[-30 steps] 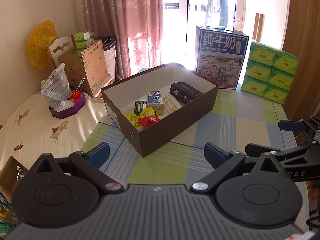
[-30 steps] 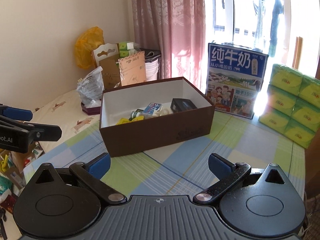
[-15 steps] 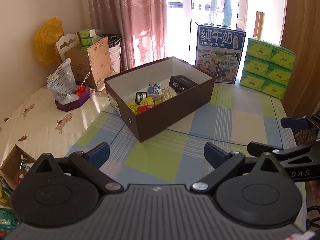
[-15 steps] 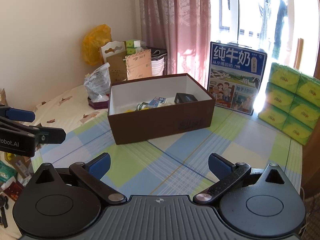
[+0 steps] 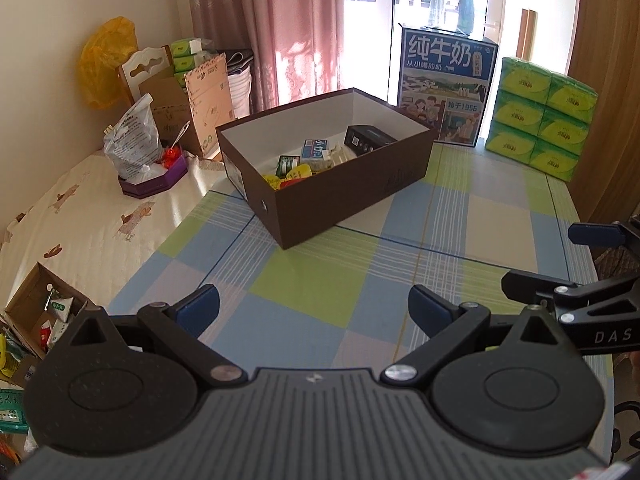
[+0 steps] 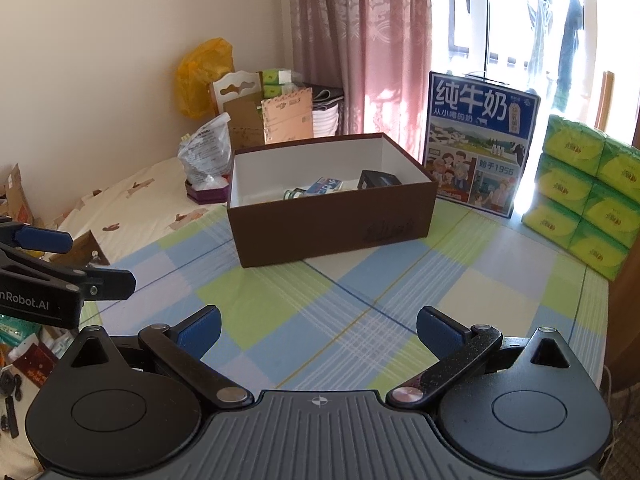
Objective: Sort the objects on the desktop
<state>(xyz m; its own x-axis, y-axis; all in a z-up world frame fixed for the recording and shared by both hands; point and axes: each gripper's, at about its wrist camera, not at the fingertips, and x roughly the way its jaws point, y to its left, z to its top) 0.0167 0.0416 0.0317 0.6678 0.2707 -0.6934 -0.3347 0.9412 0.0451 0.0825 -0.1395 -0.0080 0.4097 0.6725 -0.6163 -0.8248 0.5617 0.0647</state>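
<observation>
Compared with the frames one second earlier, the brown box [image 5: 336, 184] appears smaller and farther off in both wrist views, and more checked worktop [image 5: 304, 280] shows ahead of the fingers; both tools have drawn back from it. The box stands open-topped on the far half of the worktop. In the left wrist view its long axis runs from near left to far right, one corner pointing toward the camera. Inside lie a black case [image 5: 368, 140], a blue-and-white packet [image 5: 315, 148] and yellow and red sachets [image 5: 294, 174].

The left hand-held gripper [image 5: 314, 306] is held level above the near worktop, its blue-padded fingers spread wide with nothing between them. The right hand-held gripper [image 6: 318, 326] is likewise spread and empty, also aimed toward the box. Each tool's fingertips enter the other's view at the side edge.

Behind the box stand a blue milk carton [image 6: 480, 144] and stacked green tissue packs [image 6: 584, 196].
</observation>
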